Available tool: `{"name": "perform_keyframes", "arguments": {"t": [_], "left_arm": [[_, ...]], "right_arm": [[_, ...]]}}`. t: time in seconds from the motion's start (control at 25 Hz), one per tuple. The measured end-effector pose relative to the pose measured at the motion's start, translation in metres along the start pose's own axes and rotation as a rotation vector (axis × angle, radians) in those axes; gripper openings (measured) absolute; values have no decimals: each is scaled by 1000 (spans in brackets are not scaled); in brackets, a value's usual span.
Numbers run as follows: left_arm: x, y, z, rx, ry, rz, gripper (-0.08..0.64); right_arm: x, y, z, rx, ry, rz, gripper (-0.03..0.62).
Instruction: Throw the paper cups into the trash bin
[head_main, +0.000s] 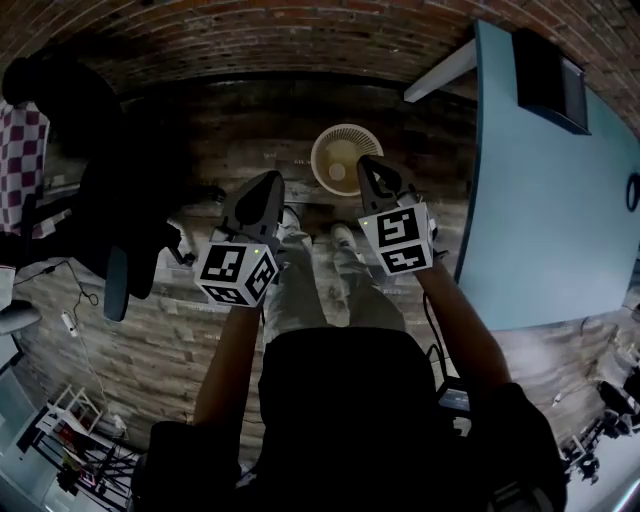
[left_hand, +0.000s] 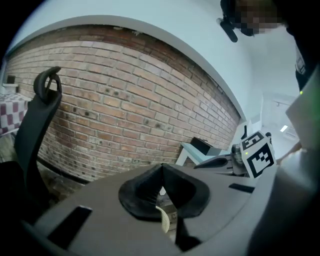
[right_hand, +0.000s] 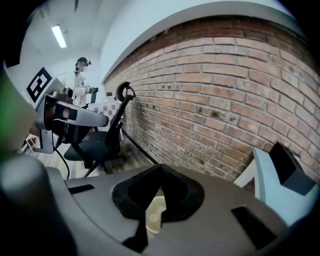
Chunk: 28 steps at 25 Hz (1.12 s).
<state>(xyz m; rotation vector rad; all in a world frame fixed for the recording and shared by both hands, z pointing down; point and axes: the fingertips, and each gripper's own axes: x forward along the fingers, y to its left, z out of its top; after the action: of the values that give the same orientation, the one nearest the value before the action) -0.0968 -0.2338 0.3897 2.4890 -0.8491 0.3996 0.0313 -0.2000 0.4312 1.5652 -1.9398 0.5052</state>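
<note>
A round cream trash bin (head_main: 346, 158) stands on the wooden floor ahead of the person's feet, and a paper cup (head_main: 338, 171) lies inside it. Both grippers hang side by side above the bin's near rim. My left gripper (head_main: 271, 181) is shut with nothing in it; its own view shows the jaws meeting in a point (left_hand: 161, 166) over a sliver of the bin (left_hand: 164, 221). My right gripper (head_main: 369, 163) is shut and empty too. Below its closed jaws (right_hand: 160, 168) the bin (right_hand: 156, 204) shows with the cup (right_hand: 151, 218) in it.
A light blue table (head_main: 545, 210) runs along the right, with a black box (head_main: 548, 68) at its far end. A black office chair (head_main: 110, 215) stands left. A brick wall (head_main: 300, 40) closes the far side. A person (right_hand: 80, 82) stands far back.
</note>
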Motion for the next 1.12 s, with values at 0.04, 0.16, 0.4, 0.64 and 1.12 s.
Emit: {"name": "perform_keyframes", "arguments": {"t": [0.04, 0.16, 0.4, 0.64, 1.12], "left_arm": [[-6, -2, 7, 5, -16, 15, 9], [-30, -10, 24, 15, -58, 58, 9], [-82, -26, 59, 4, -173, 122, 9], [-117, -43, 80, 53, -256, 176, 9], [-169, -66, 102, 140, -348, 289, 9]], "right_arm": [[-5, -1, 10, -30, -17, 7, 3], [-21, -2, 35, -79, -63, 19, 3], [-59, -7, 76, -28, -161, 27, 3], [-96, 8, 116, -17, -294, 95, 3], [-144, 54, 159, -64, -431, 232, 3]]}}
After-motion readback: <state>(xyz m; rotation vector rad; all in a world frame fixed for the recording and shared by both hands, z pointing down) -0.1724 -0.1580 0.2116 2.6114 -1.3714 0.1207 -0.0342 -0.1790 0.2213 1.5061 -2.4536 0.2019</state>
